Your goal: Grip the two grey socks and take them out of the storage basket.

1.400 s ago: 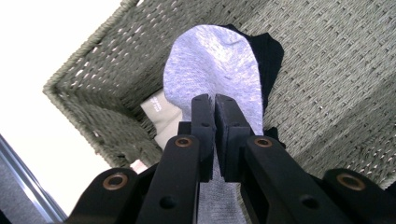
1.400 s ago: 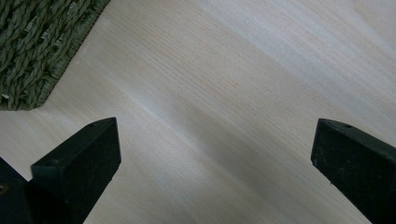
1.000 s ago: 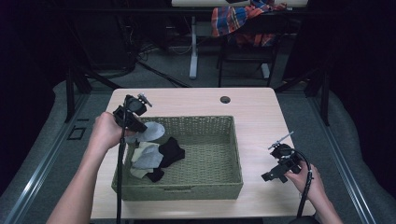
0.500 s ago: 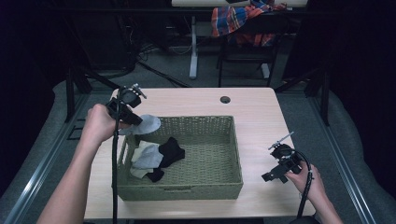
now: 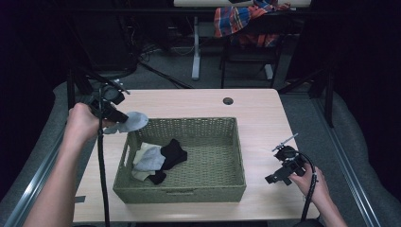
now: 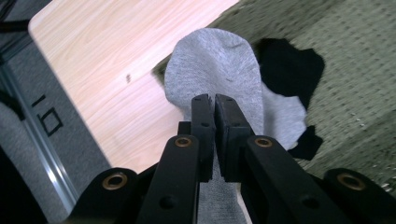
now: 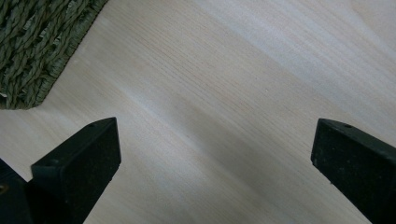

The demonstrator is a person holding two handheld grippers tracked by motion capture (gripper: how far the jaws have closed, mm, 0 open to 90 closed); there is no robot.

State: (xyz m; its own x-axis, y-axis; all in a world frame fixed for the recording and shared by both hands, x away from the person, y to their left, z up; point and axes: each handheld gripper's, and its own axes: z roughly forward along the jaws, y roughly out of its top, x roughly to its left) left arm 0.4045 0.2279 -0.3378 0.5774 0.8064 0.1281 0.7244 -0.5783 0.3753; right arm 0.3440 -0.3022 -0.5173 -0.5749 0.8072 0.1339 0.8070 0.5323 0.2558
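Note:
My left gripper is shut on a grey sock and holds it in the air over the far left corner of a green woven basket. Inside the basket lie a black sock, another grey sock and a pale one. My right gripper rests low over the wooden table to the right of the basket, its jaws wide apart with nothing between them.
A small dark hole sits in the table top near its far edge. Beyond the table stand a desk leg and a chair with a plaid cloth. A basket corner lies at the upper left of the right gripper view.
My left hand has lifted the grey sock out of the basket and carried it up and to the left, over the basket's far left corner. The right hand has stayed put.

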